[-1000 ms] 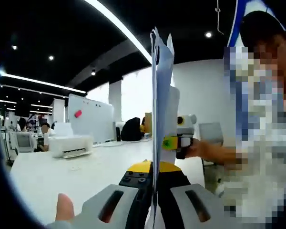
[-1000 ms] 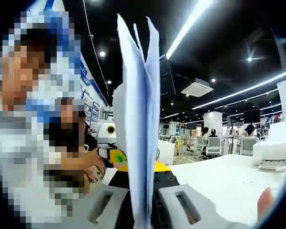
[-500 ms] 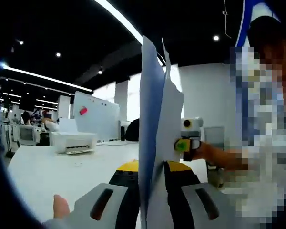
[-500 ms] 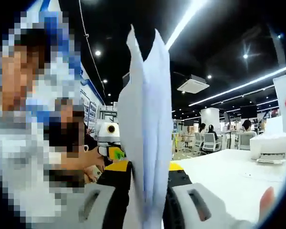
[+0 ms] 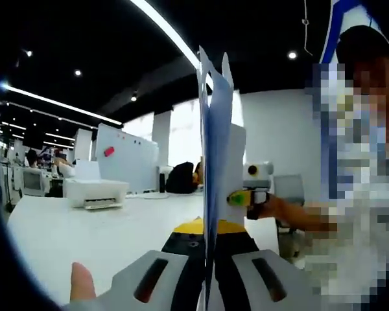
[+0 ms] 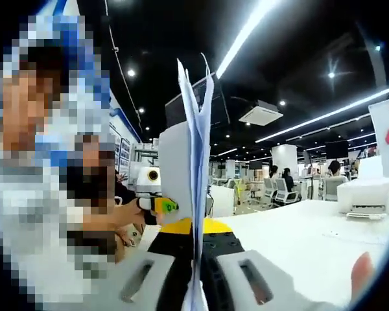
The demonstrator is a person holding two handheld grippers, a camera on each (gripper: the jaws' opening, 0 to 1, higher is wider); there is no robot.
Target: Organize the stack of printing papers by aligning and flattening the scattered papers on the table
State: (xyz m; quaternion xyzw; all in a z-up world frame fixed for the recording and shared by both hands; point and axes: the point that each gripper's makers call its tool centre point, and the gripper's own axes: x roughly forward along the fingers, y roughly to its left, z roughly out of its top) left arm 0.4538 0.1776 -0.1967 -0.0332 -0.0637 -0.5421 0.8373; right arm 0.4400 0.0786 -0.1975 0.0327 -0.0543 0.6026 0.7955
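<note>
The stack of white printing papers (image 5: 215,155) stands upright and edge-on, held above the white table (image 5: 78,236). My left gripper (image 5: 207,285) is shut on its lower edge, the sheets rising between the jaws. From the far side the right gripper (image 5: 249,191) holds the same stack. In the right gripper view the papers (image 6: 194,162) rise edge-on between the jaws of my right gripper (image 6: 196,285), which is shut on them. The left gripper (image 6: 154,194) shows behind the sheets at the left. The sheet tops splay apart slightly.
A white printer (image 5: 94,192) and a whiteboard (image 5: 126,159) stand at the table's far end. The printer (image 6: 369,194) also sits on the table (image 6: 298,243) at the right. A thumb (image 5: 81,283) shows at the lower left. A person stands close beside the papers.
Half a second ago the sheets were fanned wide between the jaws; now they lie close together and look thin, edge-on. Both grippers keep their hold.
</note>
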